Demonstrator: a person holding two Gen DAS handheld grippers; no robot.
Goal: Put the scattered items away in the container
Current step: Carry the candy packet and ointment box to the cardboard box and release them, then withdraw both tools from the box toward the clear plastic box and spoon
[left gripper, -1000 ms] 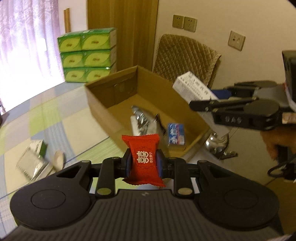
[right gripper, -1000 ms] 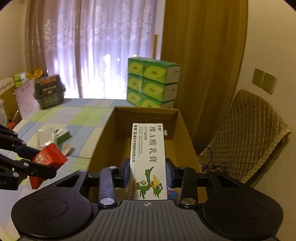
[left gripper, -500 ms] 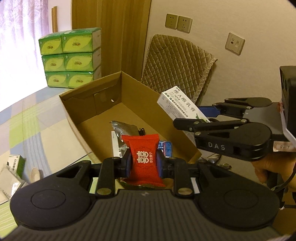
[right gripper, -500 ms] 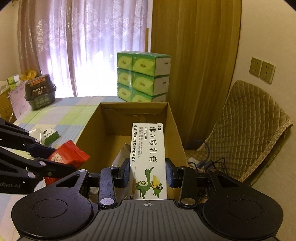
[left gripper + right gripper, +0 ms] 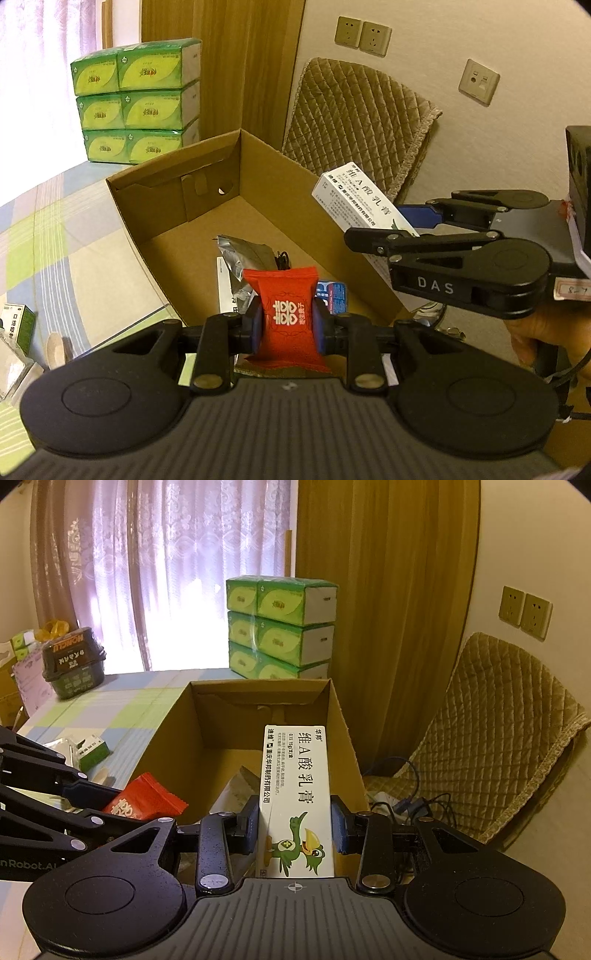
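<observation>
We find the left gripper [image 5: 289, 328] with its jaws closed on a red packet [image 5: 287, 319], which it holds upright at the near end of the open cardboard box [image 5: 207, 192], above the box's near rim. The right gripper [image 5: 295, 827] has its jaws clamped on a white carton [image 5: 295, 794] printed with a green bird, held lengthwise over the right side of the box; in the left wrist view this carton [image 5: 364, 208] tilts above the box's right wall. Inside the box we note a silver foil pouch [image 5: 245, 254], a small blue pack [image 5: 334, 301] and a white flat item partly hidden under the pouch. The box stands on a checked surface [image 5: 55, 236]. On that surface, left of the box and well apart from it, lie a small green-and-white box [image 5: 92, 751] and a clear wrapper [image 5: 11, 363]. A stack of green tissue packs [image 5: 280, 627] stands beyond the box. A hand [image 5: 543, 332] grips the right gripper's handle.
</observation>
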